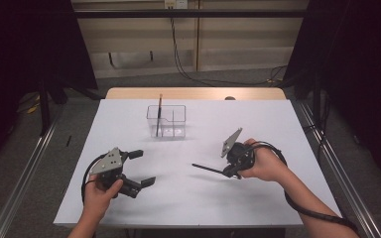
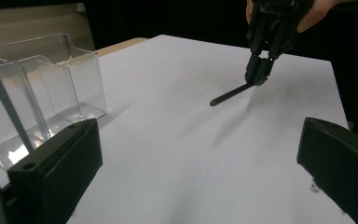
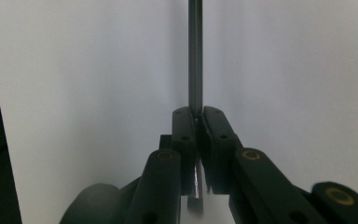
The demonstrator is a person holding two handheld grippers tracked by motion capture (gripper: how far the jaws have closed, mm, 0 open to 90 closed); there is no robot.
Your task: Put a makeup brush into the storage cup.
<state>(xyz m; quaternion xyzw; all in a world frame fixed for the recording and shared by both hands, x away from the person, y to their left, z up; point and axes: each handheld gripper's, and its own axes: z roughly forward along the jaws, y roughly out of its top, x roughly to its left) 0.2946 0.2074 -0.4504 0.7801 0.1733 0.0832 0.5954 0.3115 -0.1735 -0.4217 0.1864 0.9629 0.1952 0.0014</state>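
A thin dark pen (image 1: 207, 169) sticks out to the left from my right gripper (image 1: 233, 171), which is shut on it just above the white table. In the right gripper view the pen (image 3: 195, 51) runs straight up from between the pressed jaws of that gripper (image 3: 198, 116). The left gripper view shows the same pen (image 2: 230, 94) and the right gripper (image 2: 259, 74) across the table. My left gripper (image 1: 145, 167) is open at the front left, nothing between its jaws. A clear plastic organizer (image 1: 166, 121) stands mid-table with a pencil (image 1: 159, 115) upright in it.
The white tabletop (image 1: 193, 198) has open room around both hands. In the left gripper view the clear organizer (image 2: 60, 88) with its pencil (image 2: 7, 105) stands close on the left. A metal frame rail (image 1: 25, 173) runs along the table's left side, and another along the right (image 1: 342, 173).
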